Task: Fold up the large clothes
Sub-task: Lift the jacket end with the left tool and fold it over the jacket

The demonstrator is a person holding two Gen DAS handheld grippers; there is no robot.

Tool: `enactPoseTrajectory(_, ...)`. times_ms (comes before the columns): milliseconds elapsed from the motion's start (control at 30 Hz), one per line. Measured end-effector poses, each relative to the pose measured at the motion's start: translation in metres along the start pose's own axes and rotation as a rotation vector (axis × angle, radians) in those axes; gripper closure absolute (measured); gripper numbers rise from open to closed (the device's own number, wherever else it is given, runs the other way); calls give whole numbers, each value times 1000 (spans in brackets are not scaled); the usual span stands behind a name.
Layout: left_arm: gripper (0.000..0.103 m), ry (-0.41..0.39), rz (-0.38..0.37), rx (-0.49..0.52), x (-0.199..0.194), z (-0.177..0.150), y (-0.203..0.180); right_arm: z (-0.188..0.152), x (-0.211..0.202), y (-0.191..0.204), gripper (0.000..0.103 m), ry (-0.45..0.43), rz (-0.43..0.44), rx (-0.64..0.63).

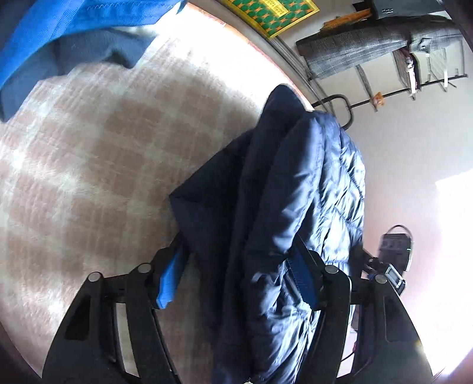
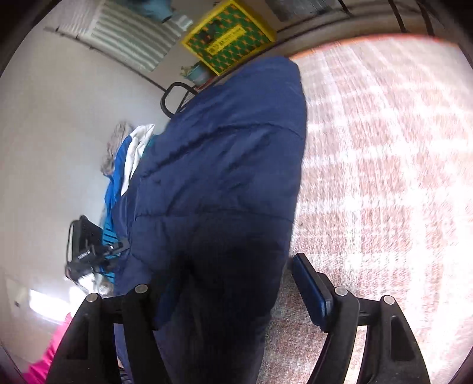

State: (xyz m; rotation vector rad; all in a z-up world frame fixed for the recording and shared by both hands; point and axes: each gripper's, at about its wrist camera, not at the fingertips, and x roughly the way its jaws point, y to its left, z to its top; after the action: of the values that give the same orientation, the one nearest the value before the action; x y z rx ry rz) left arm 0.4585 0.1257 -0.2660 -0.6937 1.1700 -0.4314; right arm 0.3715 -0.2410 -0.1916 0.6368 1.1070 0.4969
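Note:
A dark navy quilted jacket lies bunched over the pink checked blanket and runs back between the jaws of my left gripper. That gripper is open, its blue pads standing wide on either side of the fabric, which drapes over the right finger. In the right wrist view the same jacket fills the middle. My right gripper is open too: its right pad stands clear of the cloth, while the left finger is hidden behind it.
A bright blue garment lies at the blanket's far left. A yellow and green box and a rack with grey checked cloth stand by the wall. More clothes and a black device sit on the floor.

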Motion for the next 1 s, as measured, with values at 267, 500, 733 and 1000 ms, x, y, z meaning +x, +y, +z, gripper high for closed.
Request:
enactPoseTrajectory(267,73,28,-20,55,14,2,-14,-2,18,22,62,24,-31,-52)
enactPoseTrajectory(500,87,-56,56,170,-12,-11,-47,-5,-2,75,82,-3,-188,-231)
enactPoseTrajectory(733,89,-92,46,207,-43,-28,-65,-12,-22,129,84,-34,-271,-365)
enactPoseTrajectory(1000,90,-172,-5,212,-96,-38,-68,-14,-39,185,84,-85,-277,-462)
